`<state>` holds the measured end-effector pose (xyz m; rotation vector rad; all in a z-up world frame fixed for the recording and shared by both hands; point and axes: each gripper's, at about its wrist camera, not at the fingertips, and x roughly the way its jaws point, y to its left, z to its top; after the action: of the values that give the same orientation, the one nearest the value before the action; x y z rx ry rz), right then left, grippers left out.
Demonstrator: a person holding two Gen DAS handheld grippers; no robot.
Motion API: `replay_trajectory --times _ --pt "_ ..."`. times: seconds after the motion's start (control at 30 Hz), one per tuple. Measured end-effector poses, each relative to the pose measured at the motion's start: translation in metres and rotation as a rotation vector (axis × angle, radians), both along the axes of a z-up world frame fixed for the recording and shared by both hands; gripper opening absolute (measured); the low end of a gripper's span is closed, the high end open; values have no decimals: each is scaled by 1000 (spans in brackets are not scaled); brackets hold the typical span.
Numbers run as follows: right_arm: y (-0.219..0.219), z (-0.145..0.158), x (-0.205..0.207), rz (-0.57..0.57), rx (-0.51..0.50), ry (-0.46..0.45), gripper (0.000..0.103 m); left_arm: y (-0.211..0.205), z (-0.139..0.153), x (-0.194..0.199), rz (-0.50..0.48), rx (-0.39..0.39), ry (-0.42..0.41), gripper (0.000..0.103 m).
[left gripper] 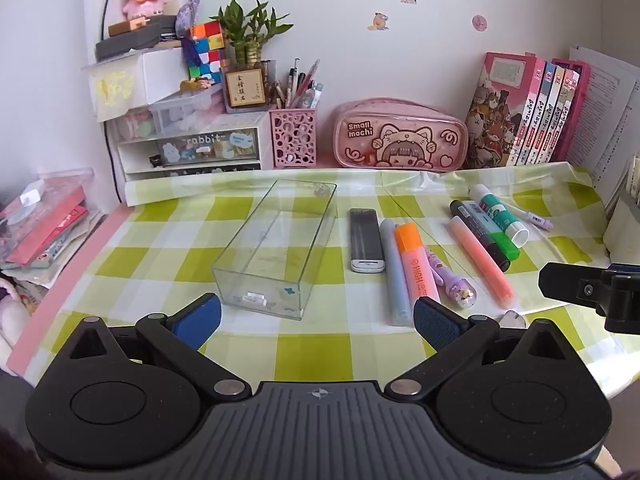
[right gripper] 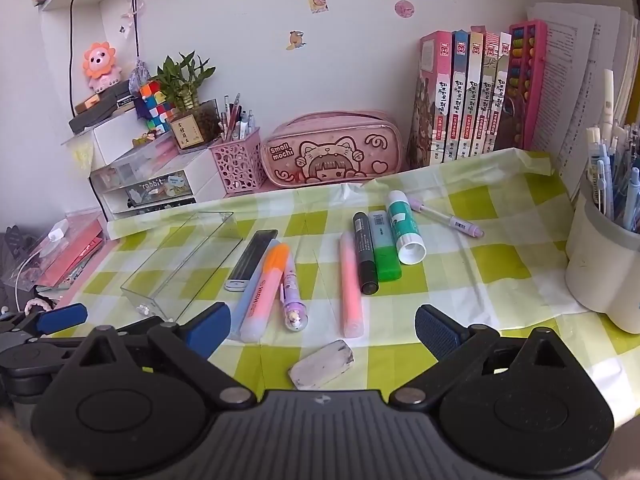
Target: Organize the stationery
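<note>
Hovering over the checked table (left gripper: 168, 248), the left tongs (left gripper: 316, 316) gaped fully wide at the frame's bottom, gripping nothing. Just beyond them, left of centre, lay an empty clear box (left gripper: 276, 244). Right of it, mid-frame, pens and markers (left gripper: 404, 264) lay in a loose row, with a glue stick (left gripper: 500, 216) at upper right. The right tongs (right gripper: 324, 328) likewise stood wide and empty, an eraser (right gripper: 322, 364) on the table between their fingers.
</note>
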<state>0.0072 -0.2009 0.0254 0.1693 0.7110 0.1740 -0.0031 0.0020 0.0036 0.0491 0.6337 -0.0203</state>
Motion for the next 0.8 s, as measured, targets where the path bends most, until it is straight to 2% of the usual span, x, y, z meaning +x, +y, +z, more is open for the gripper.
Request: replay_trajectory --times 0.8 --pt "6 -1 -1 13 -9 9 96 0 -4 0 5 -1 8 98"
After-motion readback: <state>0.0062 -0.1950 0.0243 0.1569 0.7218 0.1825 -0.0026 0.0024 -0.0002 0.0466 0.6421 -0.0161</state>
